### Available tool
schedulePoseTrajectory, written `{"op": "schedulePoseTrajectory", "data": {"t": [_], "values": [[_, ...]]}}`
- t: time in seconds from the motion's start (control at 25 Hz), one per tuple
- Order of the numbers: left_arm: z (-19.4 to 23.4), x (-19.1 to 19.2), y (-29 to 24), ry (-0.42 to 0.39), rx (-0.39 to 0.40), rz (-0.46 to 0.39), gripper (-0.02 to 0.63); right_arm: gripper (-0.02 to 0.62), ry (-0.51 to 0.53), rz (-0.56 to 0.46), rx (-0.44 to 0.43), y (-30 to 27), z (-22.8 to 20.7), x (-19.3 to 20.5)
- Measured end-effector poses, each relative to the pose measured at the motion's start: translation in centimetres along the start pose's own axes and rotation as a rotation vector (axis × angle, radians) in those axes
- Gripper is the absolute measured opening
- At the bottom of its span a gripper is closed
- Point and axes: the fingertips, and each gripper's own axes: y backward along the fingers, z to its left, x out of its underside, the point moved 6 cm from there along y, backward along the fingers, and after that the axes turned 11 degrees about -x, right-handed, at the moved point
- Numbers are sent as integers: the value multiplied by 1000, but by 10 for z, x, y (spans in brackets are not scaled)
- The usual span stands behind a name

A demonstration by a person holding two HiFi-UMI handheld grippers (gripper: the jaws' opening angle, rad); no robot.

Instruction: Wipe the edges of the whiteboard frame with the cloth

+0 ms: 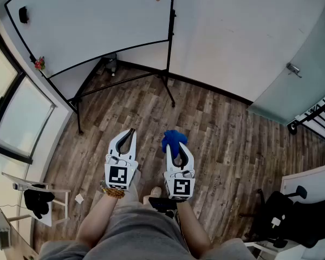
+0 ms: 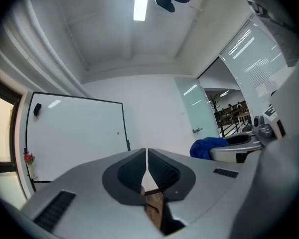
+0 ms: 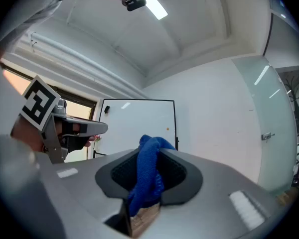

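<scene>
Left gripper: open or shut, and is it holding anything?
Shut and empty. The left gripper has its jaws pressed together with nothing between them; the blue cloth is clamped in the right gripper.

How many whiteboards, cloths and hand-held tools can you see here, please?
whiteboard: 1
cloth: 1
tools: 2 (left tool, right tool)
Total: 4

Whiteboard [image 1: 92,26] stands ahead; cloth [image 1: 173,140] sits between fingers [image 1: 188,157] of the right gripper [image 1: 174,148].
</scene>
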Motion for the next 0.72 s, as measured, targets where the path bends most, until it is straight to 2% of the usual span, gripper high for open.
{"op": "schedulePoseTrajectory", "data": {"t": [0.16, 0.36, 0.72], "values": [[4, 6, -20, 20, 18, 2, 21, 118, 16, 16, -5, -17, 1, 1], [8, 21, -60, 68, 50, 8, 21, 121, -13, 34, -58, -48, -11, 11], [26, 47, -177, 123, 95, 11, 21, 123, -42, 99, -11, -151, -82, 34]]}}
